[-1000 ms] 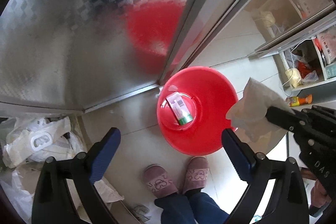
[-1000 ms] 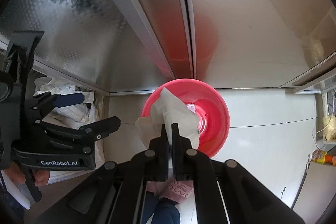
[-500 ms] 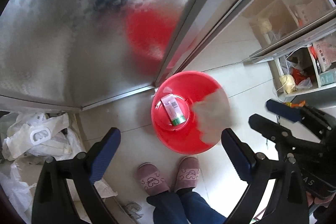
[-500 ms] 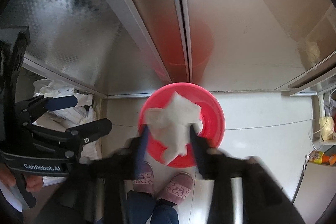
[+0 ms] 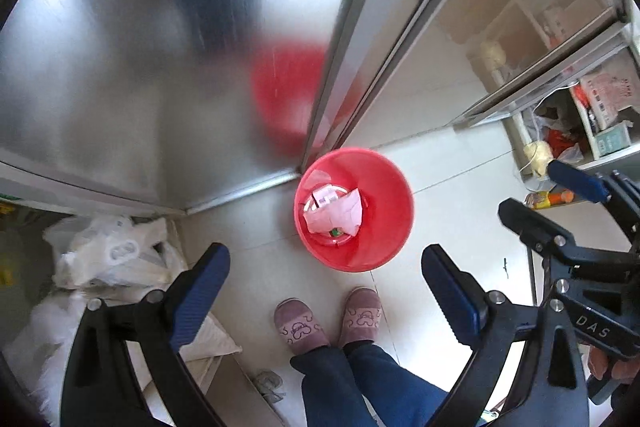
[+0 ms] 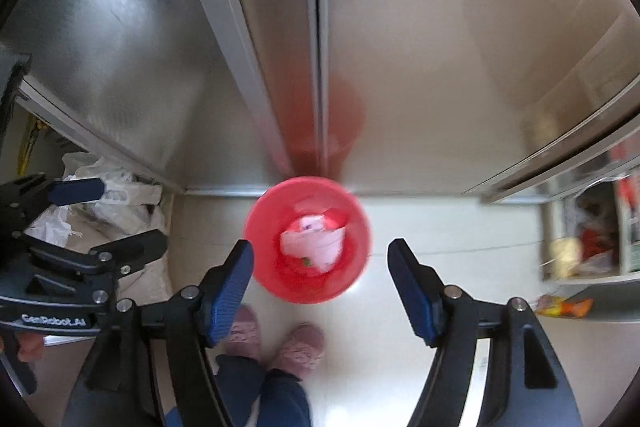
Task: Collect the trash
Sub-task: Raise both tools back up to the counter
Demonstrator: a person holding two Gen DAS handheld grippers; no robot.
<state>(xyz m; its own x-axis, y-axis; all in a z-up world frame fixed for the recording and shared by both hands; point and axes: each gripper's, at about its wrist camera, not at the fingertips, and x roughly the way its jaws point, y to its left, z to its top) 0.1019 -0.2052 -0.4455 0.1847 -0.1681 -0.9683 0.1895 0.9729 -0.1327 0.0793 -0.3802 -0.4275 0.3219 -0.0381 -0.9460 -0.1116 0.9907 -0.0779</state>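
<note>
A red bucket stands on the pale tiled floor beside a steel cabinet corner. A crumpled white tissue lies at its bottom, over a small packet with a green end. My left gripper hangs high above the floor, open, nothing between its blue pads. My right gripper is above the bucket with its jaws opening and nothing between them. Each gripper also shows at the edge of the other's view.
Steel cabinet doors rise behind the bucket. White plastic bags lie at the left. Open shelves with clutter stand at the right. The person's slippered feet stand just in front of the bucket.
The right gripper opened and let go of the white tissue, which fell into the red bucket. Both grippers rose, so the bucket looks smaller.
</note>
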